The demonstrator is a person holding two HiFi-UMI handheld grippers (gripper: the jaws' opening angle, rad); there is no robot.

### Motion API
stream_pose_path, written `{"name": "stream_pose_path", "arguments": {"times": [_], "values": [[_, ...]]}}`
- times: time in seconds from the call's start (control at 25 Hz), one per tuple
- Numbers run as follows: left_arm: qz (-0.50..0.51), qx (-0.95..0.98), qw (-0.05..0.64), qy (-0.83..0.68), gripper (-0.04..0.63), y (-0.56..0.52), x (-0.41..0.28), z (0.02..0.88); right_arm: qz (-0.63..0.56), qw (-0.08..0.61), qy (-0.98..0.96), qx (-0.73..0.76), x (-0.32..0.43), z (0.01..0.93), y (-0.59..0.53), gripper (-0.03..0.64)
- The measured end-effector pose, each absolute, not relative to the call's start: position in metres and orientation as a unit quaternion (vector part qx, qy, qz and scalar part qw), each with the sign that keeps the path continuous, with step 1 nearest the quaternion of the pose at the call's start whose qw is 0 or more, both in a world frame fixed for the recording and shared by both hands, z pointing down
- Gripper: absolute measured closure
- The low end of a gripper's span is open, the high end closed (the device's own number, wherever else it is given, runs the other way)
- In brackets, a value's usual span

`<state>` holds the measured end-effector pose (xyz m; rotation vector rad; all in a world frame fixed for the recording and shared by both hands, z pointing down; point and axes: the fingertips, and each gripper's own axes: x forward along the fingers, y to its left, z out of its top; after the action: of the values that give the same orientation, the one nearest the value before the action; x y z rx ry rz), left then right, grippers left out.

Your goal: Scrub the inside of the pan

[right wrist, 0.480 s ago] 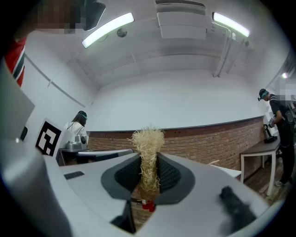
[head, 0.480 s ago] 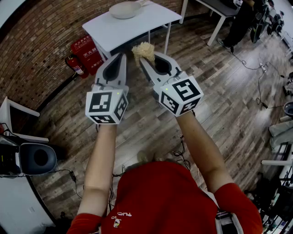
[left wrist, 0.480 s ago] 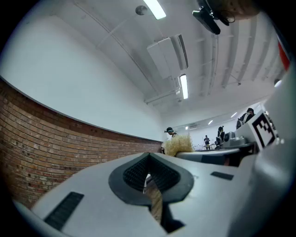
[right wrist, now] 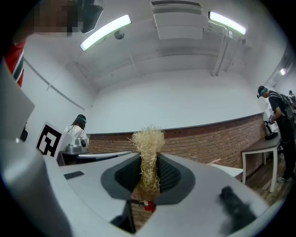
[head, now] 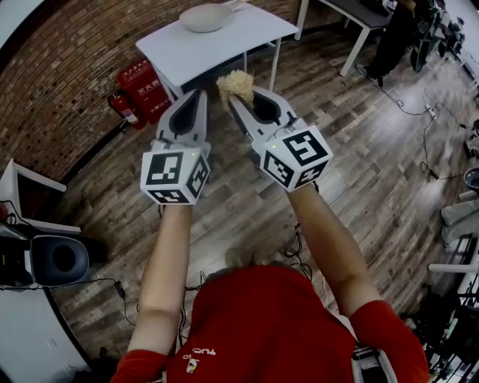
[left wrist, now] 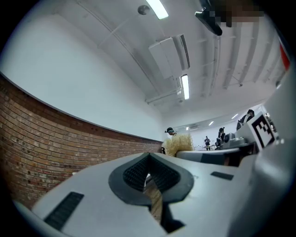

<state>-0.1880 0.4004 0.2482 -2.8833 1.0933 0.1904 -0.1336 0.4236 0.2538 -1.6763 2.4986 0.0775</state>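
Right tongs pinching scrubber (lengthwise along them, tuft past tips), left tongs pressed together.

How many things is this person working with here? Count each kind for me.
Hand-held grippers: 2, the left hand-held gripper and the right hand-held gripper
Straw-coloured scrubber: 1
Pan: 1
White table: 1
Total: 5

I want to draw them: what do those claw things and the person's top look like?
The left gripper and right gripper are pale grey, with two tapering jaws lined by dark ribbed pads. Each carries a white cube with black square markers. The person wears a red short-sleeved shirt.
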Motion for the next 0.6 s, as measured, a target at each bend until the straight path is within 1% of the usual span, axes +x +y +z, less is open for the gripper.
{"name": "stream_pose_path", "arguments": {"times": [0.28, 0.6], "values": [[0.061, -0.930, 0.027, 0.361, 0.581, 0.400, -0.179, 0.247, 0.018, 0.060, 0.826, -0.561, -0.118, 0.257, 0.423, 0.531], [0.051, -0.923, 0.041, 0.378, 0.581, 0.408, -0.154, 0.250, 0.014, 0.062, 0.829, -0.556, -0.080, 0.260, 0.426, 0.531]]}}
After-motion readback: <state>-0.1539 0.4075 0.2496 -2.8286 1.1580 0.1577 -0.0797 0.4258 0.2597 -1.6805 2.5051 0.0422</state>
